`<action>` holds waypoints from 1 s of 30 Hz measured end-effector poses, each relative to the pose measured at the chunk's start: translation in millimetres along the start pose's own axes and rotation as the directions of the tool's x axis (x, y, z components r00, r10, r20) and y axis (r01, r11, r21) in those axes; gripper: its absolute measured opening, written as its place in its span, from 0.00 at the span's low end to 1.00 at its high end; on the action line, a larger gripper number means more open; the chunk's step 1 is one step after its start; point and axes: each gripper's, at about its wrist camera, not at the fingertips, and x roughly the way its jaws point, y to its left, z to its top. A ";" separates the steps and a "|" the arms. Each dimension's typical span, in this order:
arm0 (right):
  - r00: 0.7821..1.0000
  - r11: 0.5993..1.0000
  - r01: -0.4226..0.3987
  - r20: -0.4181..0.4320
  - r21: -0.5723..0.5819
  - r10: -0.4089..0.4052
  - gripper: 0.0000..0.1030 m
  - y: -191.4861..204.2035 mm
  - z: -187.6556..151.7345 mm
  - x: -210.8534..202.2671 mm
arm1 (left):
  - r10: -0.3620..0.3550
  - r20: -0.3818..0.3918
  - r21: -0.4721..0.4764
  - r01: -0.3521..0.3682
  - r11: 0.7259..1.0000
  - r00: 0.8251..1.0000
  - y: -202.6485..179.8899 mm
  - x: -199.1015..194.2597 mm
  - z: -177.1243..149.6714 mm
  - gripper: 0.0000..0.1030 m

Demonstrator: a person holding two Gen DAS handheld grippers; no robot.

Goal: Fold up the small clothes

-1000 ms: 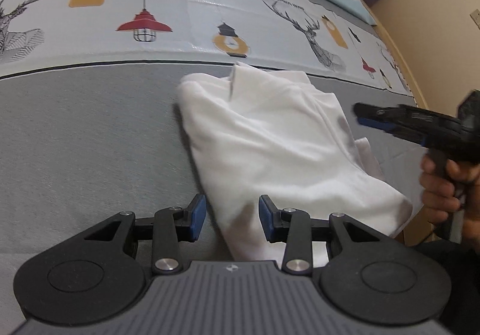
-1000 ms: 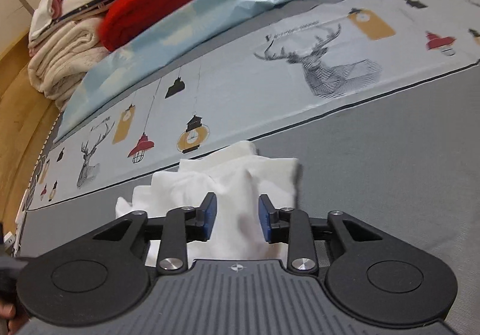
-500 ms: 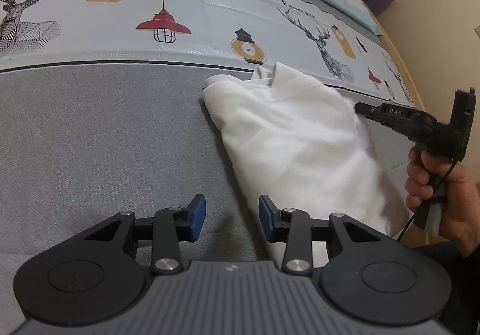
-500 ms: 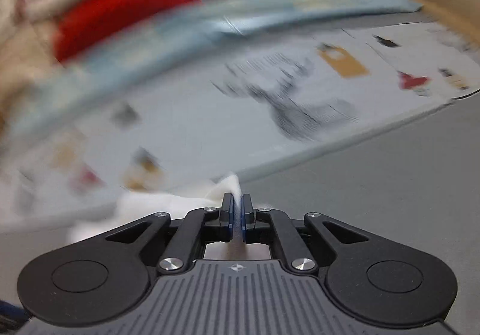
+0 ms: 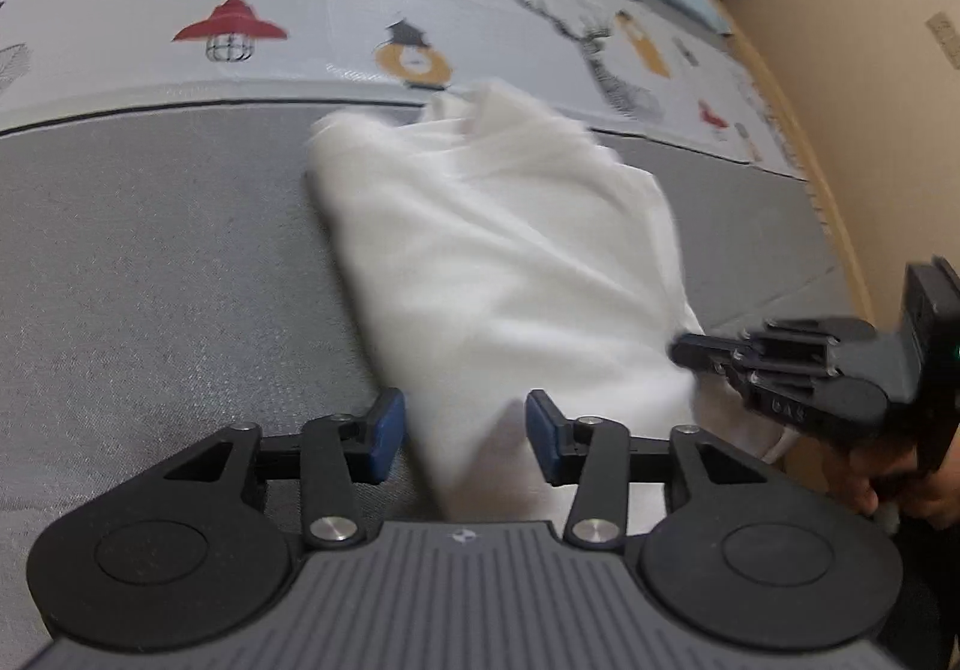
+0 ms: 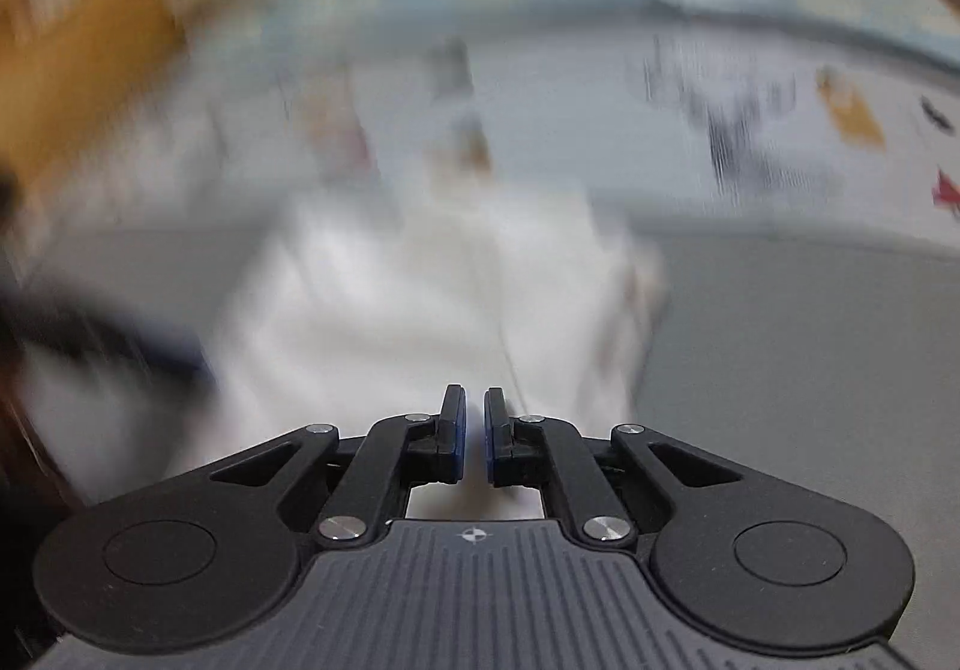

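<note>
While white garment [image 5: 504,274] lies on bed [image 5: 150,262] | left gripper [image 5: 465,433] fingers just widened, straddling it | right gripper [image 6: 474,433] fingers closed

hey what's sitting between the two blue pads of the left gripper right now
In the left wrist view, the near end of the folded white cotton garment lies between the left gripper's open, just-widened jaws; neither pad presses it.

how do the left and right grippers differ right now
The left gripper has its jaws apart, just opened wider, straddling an edge of the white garment without pressing it. The right gripper is nearly shut, apparently pinching a fold of that garment. Both have blue pads and point down at the grey bedspread.
</note>
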 end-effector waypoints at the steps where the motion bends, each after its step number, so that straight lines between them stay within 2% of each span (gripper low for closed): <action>1: 0.998 0.999 0.039 -0.052 -0.029 -0.041 0.01 -1.3 -6.8 8.7 | 0.020 -0.001 -0.026 -0.020 0.999 1.000 1.8 3.1 0.7 0.57; 3: 0.999 0.999 0.036 -0.021 -0.005 -0.036 0.01 -5.7 -4.9 2.6 | 0.035 0.003 -0.083 -0.035 0.996 0.999 7.7 6.2 2.8 0.58; 5: 0.999 0.997 0.012 0.030 0.080 -0.014 0.09 -11.5 0.1 -7.3 | 0.031 0.013 -0.139 -0.029 0.990 0.999 14.0 7.2 5.9 0.58; 6: 0.998 0.995 0.027 0.058 0.096 -0.033 0.23 -12.4 1.9 -11.5 | 0.025 0.024 -0.174 -0.020 0.985 0.999 17.2 8.1 7.5 0.59; 7: 0.995 0.994 0.044 0.080 0.103 -0.053 0.43 -9.3 3.7 -13.2 | 0.020 0.031 -0.200 -0.013 0.980 0.999 19.8 8.7 9.2 0.61; 9: 0.992 0.985 0.080 0.089 0.150 -0.094 0.58 -16.9 5.8 -9.5 | 0.006 0.036 -0.256 0.003 0.967 0.999 25.3 13.1 12.5 0.62; 11: 0.995 0.974 0.091 0.030 0.209 -0.100 0.58 -25.5 8.4 3.2 | -0.002 0.030 -0.304 0.012 0.953 1.000 29.6 19.7 16.0 0.62; 13: 0.997 0.959 0.075 -0.037 0.272 -0.067 0.60 -32.6 9.6 17.7 | -0.009 0.021 -0.337 0.015 0.941 1.000 31.0 26.7 19.6 0.65; 16: 0.998 0.931 0.039 -0.066 0.363 -0.017 0.65 -42.1 8.7 32.8 | -0.004 0.013 -0.357 0.009 0.934 1.000 28.9 35.3 24.8 0.68; 21: 0.994 0.866 -0.037 -0.067 0.499 0.081 0.64 -52.1 8.4 46.3 | -0.011 -0.001 -0.379 0.010 0.925 1.000 28.4 52.0 31.0 0.69; 23: 0.993 0.862 -0.051 -0.065 0.504 0.096 0.57 -49.8 11.3 47.9 | 0.006 0.010 -0.359 -0.002 0.933 1.000 25.1 53.9 34.2 0.68; 24: 0.993 0.864 -0.058 -0.060 0.500 0.102 0.52 -48.7 12.9 48.7 | 0.018 0.023 -0.347 -0.009 0.938 1.000 22.6 52.7 36.6 0.63; 25: 0.994 0.869 -0.059 -0.056 0.492 0.099 0.47 -45.7 13.8 48.6 | 0.025 0.036 -0.333 -0.012 0.943 0.999 20.1 50.6 38.2 0.52; 26: 0.994 0.872 -0.060 -0.052 0.485 0.097 0.44 -44.9 15.4 47.5 | 0.038 0.062 -0.297 -0.018 0.955 0.997 15.7 46.0 40.3 0.44; 27: 0.994 0.875 -0.064 -0.043 0.479 0.096 0.34 -43.4 16.7 46.8 | 0.050 0.095 -0.258 -0.024 0.966 0.994 11.2 39.8 42.2 0.37; 28: 0.995 0.876 -0.072 -0.029 0.476 0.097 0.25 -43.4 17.5 44.4 | 0.063 0.140 -0.224 -0.030 0.974 0.988 7.5 31.1 44.1 0.34; 30: 0.993 0.881 -0.114 0.044 0.460 0.106 0.22 -39.6 23.3 36.6 | 0.114 0.248 -0.143 -0.081 0.986 0.962 -1.8 10.0 46.9 0.34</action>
